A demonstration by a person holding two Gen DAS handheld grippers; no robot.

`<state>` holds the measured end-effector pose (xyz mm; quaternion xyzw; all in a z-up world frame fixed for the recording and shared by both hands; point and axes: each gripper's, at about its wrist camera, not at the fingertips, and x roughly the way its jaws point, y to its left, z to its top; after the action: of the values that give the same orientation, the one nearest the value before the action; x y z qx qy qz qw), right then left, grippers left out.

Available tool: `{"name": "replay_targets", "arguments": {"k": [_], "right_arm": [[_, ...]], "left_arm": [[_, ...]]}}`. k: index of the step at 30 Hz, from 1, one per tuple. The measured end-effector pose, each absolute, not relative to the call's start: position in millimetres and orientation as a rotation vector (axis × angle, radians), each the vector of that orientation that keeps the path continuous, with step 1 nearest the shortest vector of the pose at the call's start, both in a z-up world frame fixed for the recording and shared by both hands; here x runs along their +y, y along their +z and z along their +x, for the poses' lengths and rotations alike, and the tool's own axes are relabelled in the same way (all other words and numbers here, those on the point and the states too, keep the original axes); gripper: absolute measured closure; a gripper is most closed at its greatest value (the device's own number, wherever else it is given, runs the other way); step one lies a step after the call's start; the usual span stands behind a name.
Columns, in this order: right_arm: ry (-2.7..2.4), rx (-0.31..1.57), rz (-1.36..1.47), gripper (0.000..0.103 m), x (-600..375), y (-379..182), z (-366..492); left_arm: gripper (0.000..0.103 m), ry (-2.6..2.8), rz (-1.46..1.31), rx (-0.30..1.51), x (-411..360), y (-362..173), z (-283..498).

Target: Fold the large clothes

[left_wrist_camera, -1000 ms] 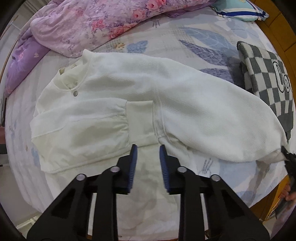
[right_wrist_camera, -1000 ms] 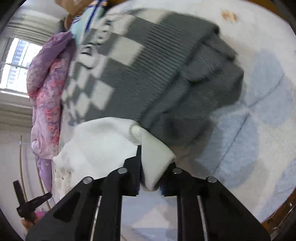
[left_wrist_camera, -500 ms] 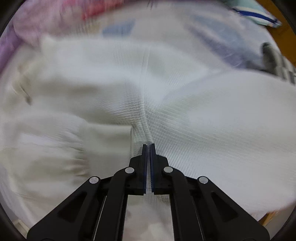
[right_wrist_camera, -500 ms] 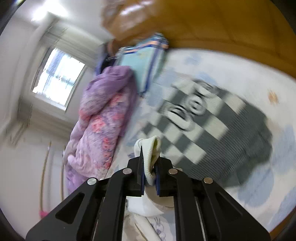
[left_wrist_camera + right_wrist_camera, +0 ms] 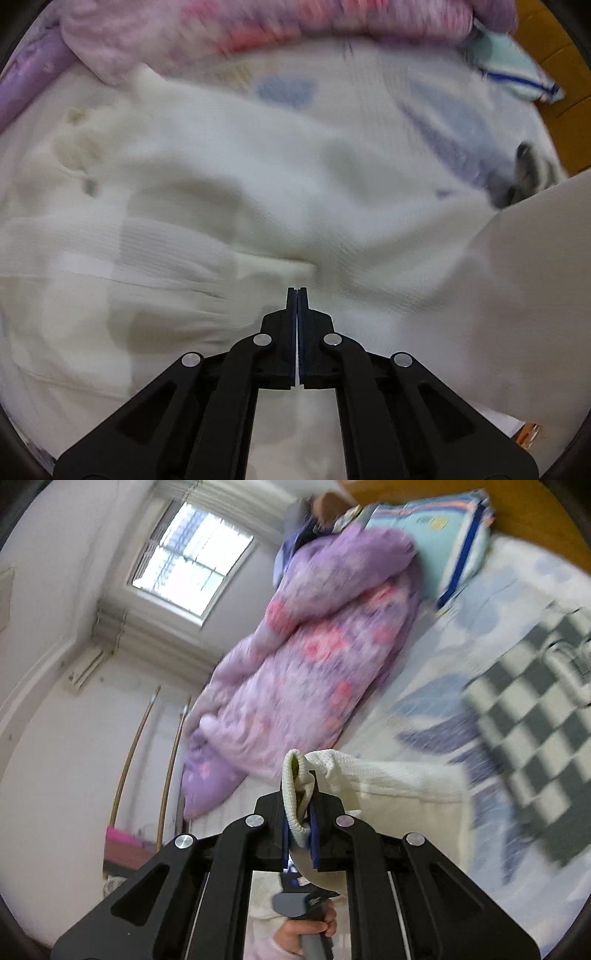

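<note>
A large white sweater (image 5: 258,192) lies spread on the bed, collar at the left, blurred by motion. My left gripper (image 5: 297,295) is shut, its tips pressed on the sweater's body beside the folded left sleeve cuff; whether it pinches cloth I cannot tell. My right gripper (image 5: 299,812) is shut on the ribbed cuff (image 5: 291,775) of the sweater's other sleeve and holds it lifted above the bed. The raised sleeve (image 5: 517,258) crosses the right of the left wrist view.
A purple floral quilt (image 5: 314,657) lies along the far side of the bed, also in the left wrist view (image 5: 258,29). A grey checked sweater (image 5: 535,709) lies at the right. A striped pillow (image 5: 443,539) rests by the wooden headboard. The patterned bedsheet (image 5: 424,92) is around the garment.
My left gripper shut and moved down onto the sweater's body. My right gripper lifted the sleeve cuff up off the checked sweater and swung it over toward the quilt side.
</note>
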<state>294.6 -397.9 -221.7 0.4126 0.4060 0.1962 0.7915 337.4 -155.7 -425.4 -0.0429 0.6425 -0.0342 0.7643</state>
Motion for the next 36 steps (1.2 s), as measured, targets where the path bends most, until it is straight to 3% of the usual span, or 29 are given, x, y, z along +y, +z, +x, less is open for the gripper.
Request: {"name": "replay_targets", "arguments": {"k": [8,16,18,19,21,22,23,24,26,29,34,36], "right_arm": [[0.566,1.007,0.84,0.095,-245,-237,317],[0.725,1.173,0.696,0.095,-77,-284,316],[0.808,1.266,0.637,0.089,-37,-307,315],[0.842,1.31,0.629,0.079,-24,-315,311],[0.927,1.347,0.635,0.065,-1,-326,308],[0.955,1.35,0.631,0.032,3,-327,306],[0.939,1.347,0.607,0.006,4,-326,303],[0.895,1.318,0.591,0.007,-3,-325,300],[0.844,1.322,0.595,0.007,-20,-329,299],[0.711,1.361,0.602,0.007,-61,-343,296],[0.482,1.382,0.538,0.007,-159,-363,283],[0.4,1.383,0.513,0.007,-194,-368,277]], "left_arm": [[0.103,0.016,-0.069,1.292,-27,-328,312],[0.102,0.188,-0.144,1.238,100,-294,268],[0.102,0.225,-0.167,1.236,126,-296,258],[0.102,0.242,-0.172,1.24,135,-299,253],[0.09,0.289,-0.197,1.259,158,-310,243],[0.084,0.3,-0.214,1.268,164,-315,238],[0.071,0.307,-0.239,1.278,170,-320,234],[0.055,0.304,-0.269,1.283,173,-327,233],[0.038,0.277,-0.347,1.285,181,-343,229],[0.026,0.256,-0.396,1.33,181,-374,236],[0.028,0.246,-0.52,1.475,180,-455,256],[0.045,0.262,-0.53,1.496,179,-474,259]]}}
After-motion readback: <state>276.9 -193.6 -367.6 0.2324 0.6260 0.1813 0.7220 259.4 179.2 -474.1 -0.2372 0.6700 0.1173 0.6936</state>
